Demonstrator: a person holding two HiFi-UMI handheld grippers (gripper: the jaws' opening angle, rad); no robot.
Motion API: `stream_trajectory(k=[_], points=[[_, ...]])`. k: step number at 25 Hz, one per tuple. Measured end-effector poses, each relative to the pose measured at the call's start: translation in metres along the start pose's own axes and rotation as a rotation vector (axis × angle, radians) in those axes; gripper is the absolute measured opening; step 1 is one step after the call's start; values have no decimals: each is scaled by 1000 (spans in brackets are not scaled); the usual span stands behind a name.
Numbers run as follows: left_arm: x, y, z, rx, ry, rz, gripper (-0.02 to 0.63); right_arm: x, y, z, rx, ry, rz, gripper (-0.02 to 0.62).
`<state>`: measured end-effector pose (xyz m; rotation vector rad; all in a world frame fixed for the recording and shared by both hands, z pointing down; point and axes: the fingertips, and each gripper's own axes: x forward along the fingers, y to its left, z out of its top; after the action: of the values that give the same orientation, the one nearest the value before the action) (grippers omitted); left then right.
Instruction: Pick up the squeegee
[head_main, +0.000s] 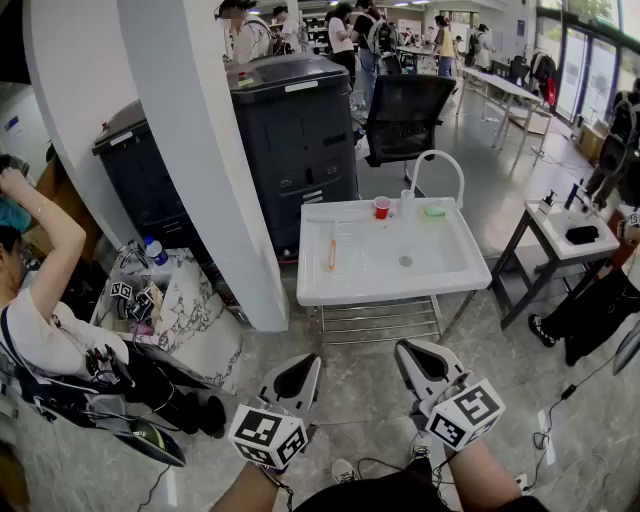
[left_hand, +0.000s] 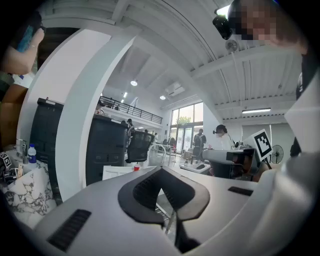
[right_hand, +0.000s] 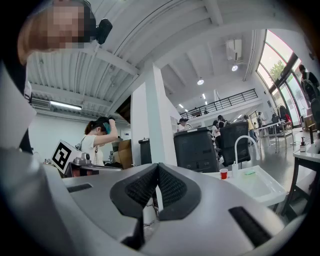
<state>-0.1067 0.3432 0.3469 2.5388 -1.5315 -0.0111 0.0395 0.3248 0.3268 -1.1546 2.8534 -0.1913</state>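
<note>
Two ribbed-padded tongs, our left gripper (head_main: 305, 366) and right gripper (head_main: 408, 353), are closed, empty; slim orange squeegee (head_main: 332, 253) lies at twelve o'clock in white basin (head_main: 370, 297).

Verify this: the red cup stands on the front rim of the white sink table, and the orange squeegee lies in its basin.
One slip: the head view shows the small red plastic cup on the back rim of the white sink table, beside the curved white faucet. The slim orange squeegee does lie in the basin.
</note>
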Motion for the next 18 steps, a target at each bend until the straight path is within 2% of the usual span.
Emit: stream_trajectory(k=[18], points=[[-2,10,2,4,-12,18,17,9,2,2,-16,-7,-3,17]])
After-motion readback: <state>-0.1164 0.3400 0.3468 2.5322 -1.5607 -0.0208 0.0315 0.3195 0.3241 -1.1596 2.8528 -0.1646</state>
